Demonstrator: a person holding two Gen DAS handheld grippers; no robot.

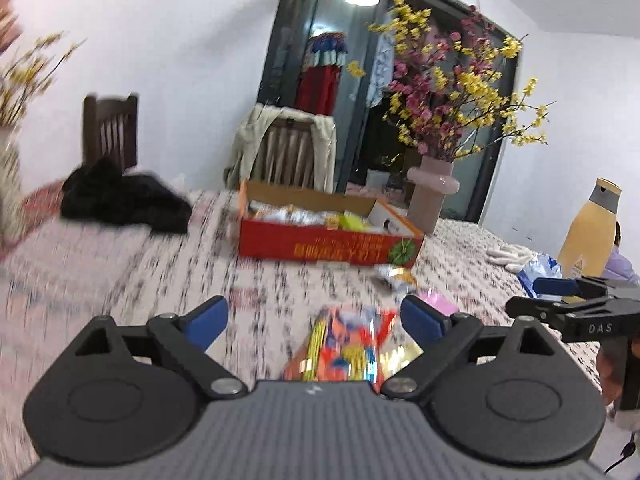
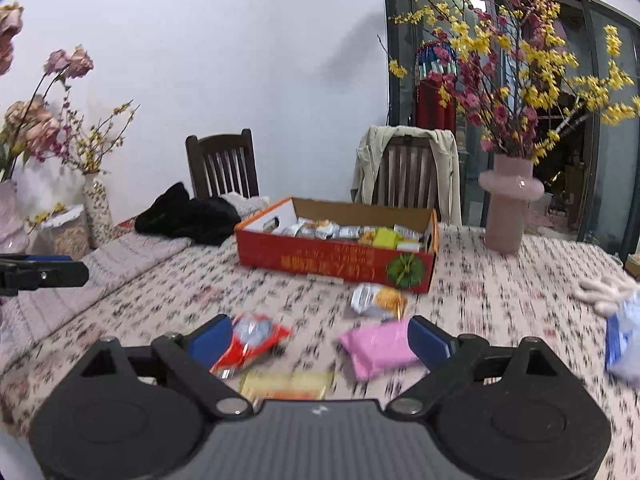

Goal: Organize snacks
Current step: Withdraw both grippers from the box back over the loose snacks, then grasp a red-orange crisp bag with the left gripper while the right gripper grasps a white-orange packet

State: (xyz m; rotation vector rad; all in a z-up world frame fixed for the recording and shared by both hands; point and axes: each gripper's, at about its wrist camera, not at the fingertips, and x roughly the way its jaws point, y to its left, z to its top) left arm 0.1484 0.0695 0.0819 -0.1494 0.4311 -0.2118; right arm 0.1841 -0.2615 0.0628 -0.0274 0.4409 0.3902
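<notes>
The red box (image 2: 336, 256) full of snacks sits in the middle of the flowery surface (image 2: 140, 300). A pink pack (image 2: 376, 348) and a red pack (image 2: 250, 342) lie near it. The left hand-held gripper (image 1: 316, 316) and right hand-held gripper (image 2: 320, 338) are both spread wide, holding nothing.

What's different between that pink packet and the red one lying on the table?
The pink packet is plain, flat and pillow-shaped; the red packet is crinkled with a silvery middle. The pink packet lies nearer the right side, the red packet further left. Both rest loose on the tablecloth, outside the box.
</notes>
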